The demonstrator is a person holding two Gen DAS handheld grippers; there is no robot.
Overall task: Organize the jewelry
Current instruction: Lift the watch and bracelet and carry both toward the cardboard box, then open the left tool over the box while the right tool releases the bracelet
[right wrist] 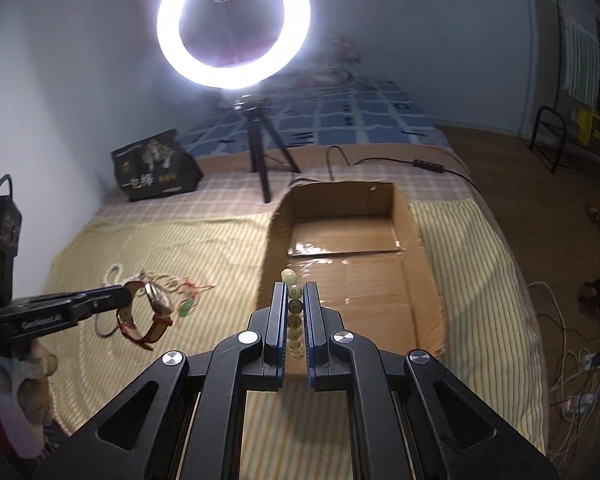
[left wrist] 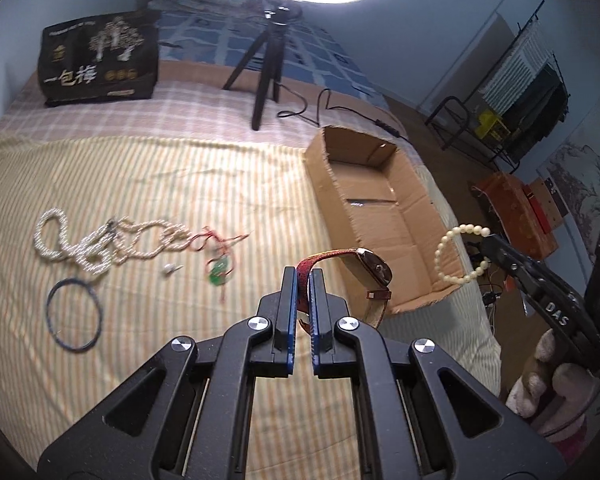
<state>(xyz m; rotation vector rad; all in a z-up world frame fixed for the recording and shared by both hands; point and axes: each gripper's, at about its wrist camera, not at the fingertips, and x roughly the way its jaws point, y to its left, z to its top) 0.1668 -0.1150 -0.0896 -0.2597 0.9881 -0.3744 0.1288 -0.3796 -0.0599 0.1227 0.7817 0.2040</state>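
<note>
The left gripper (left wrist: 304, 276) pinches the red strap of a watch (left wrist: 374, 270) over the striped cloth (left wrist: 160, 184), beside an open cardboard box (left wrist: 374, 208), while the right gripper (left wrist: 490, 246) holds a pale bead bracelet (left wrist: 458, 254) and a tangled necklace (left wrist: 112, 246) and dark ring (left wrist: 74, 314) lie at left.

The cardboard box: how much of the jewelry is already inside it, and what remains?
Nothing is done: the cardboard box looks empty. In hand: the left claw grips a red-strap watch, the right claw a bead bracelet. Left on the bed: pearl necklaces, a blue ring, a green pendant.
</note>
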